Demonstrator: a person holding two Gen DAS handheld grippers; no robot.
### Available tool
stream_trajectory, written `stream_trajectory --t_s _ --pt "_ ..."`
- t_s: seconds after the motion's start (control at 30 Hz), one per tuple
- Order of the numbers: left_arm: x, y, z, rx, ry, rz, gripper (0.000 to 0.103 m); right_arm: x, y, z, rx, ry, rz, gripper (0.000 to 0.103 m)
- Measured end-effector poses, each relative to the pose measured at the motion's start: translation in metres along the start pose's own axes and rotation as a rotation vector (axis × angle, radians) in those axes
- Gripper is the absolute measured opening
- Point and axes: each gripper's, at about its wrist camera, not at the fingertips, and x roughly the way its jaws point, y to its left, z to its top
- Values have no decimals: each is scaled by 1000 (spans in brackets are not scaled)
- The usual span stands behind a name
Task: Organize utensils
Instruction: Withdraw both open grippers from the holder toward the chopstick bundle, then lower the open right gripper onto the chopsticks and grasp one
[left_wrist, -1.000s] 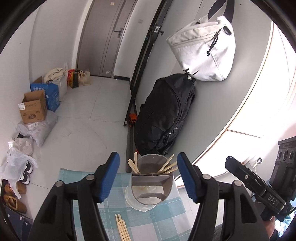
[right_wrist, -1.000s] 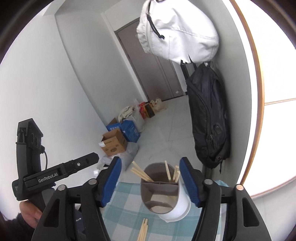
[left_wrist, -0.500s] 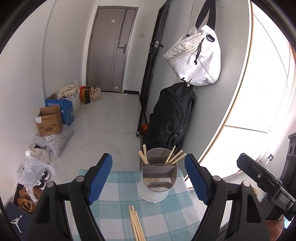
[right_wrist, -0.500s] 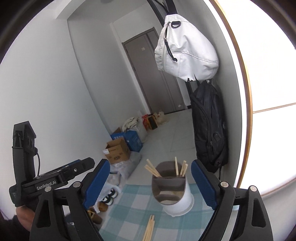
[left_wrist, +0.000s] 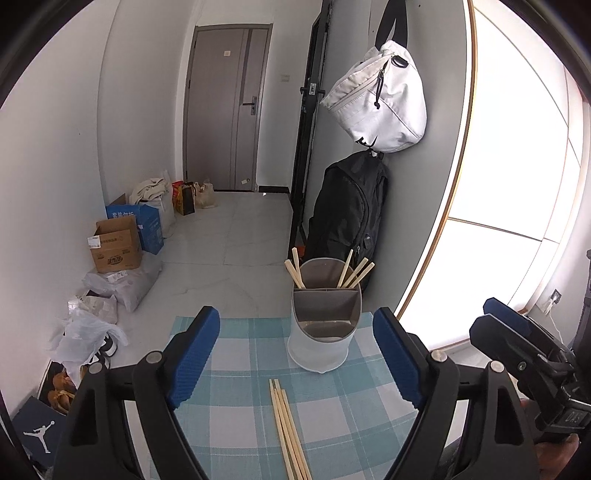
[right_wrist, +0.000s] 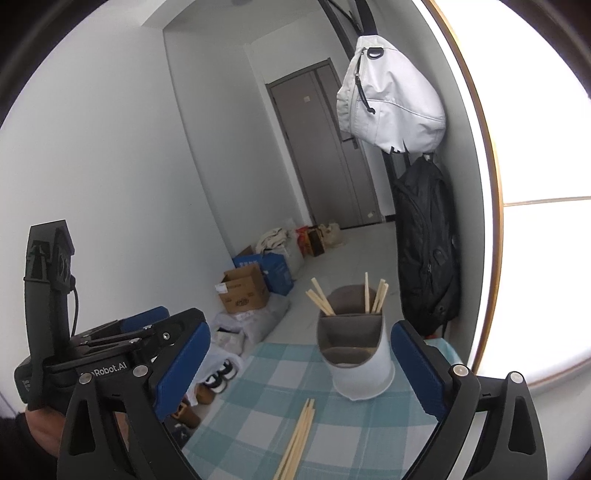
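Both jaw pairs opening, empty: left gripper (left_wrist: 291, 358), right gripper (right_wrist: 301, 369). Loose chopsticks (left_wrist: 290, 432) mid-tablecloth (left_wrist: 236, 373), holder (left_wrist: 325, 317) near far edge. Risk: scattering the bundle, tipping holder.

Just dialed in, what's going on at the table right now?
A person holds a gripper in each hand. The left gripper and right gripper are both opening, nothing between their jaws. Some chopsticks already stand in the holder on the checked cloth; a bundle of loose chopsticks lies flat in front of it, not yet picked up.
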Motion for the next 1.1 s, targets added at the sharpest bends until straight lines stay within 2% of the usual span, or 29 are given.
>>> stream_trajectory --t_s 0.37,0.53,0.6,0.77,0.83,0.9,0.97,1.03,1.1 --pt "25 10 -28 -10 29 -5 82 24 -11 -31 9 84 -17 99" --pt "44 26 -40 -35 50 14 82 46 -15 -43 13 173 -23 98" --pt "52 35 -43 -51 70 16 82 56 -14 -47 7 210 -15 93" --pt "67 63 -52 -92 107 37 82 88 -10 -59 -13 326 -7 91" --pt "71 71 -55 -103 123 41 82 105 -9 -66 -12 387 -10 87" --pt "75 80 -58 -125 148 56 82 123 -8 -73 -6 455 -6 77" --pt "78 87 -59 -145 165 57 82 142 -6 -82 -7 525 -15 76" --pt "80 97 -59 -176 172 63 82 157 -6 -92 -5 580 -4 68" --pt "83 106 -59 -198 181 55 82 175 -5 -103 -5 648 -5 53"
